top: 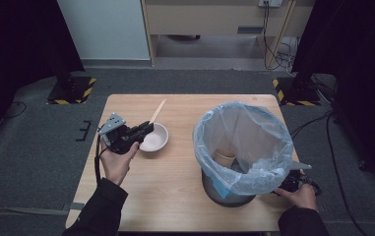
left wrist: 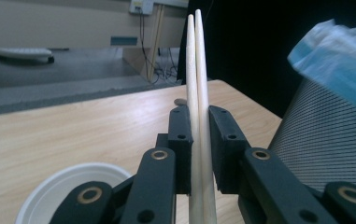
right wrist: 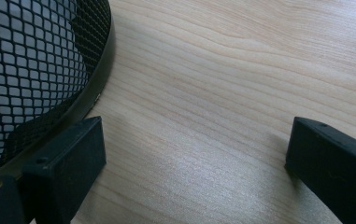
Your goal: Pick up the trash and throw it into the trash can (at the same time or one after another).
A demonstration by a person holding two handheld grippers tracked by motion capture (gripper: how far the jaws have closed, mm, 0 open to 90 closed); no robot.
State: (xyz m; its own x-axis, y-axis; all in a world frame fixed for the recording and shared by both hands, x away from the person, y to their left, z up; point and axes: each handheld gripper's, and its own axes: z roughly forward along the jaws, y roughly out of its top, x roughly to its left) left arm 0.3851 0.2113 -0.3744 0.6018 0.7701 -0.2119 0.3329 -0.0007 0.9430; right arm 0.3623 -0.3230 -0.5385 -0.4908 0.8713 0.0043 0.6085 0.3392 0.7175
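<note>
The left gripper (top: 147, 129), held level above the table (top: 175, 196) by a hand reaching in from the near edge, pinches a pair of wooden chopsticks (left wrist: 197, 93) between its jaws, their tips slanting away over the white bowl (top: 156, 137). The right gripper (right wrist: 194, 154) rests low, jaws spread wide, beside the mesh wastebasket (right wrist: 35, 70) with its blue liner (top: 244, 142).

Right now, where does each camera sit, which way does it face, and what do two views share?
High view: above the near table edge, facing forward and down; both forearms show, left gripper by the white round bowl.
Left gripper view: along shut fingers clamping pale wooden chopsticks.
Right gripper view: down at the tabletop; open fingers beside the black mesh bin.
Shared: bin, chopsticks, bowl.
</note>
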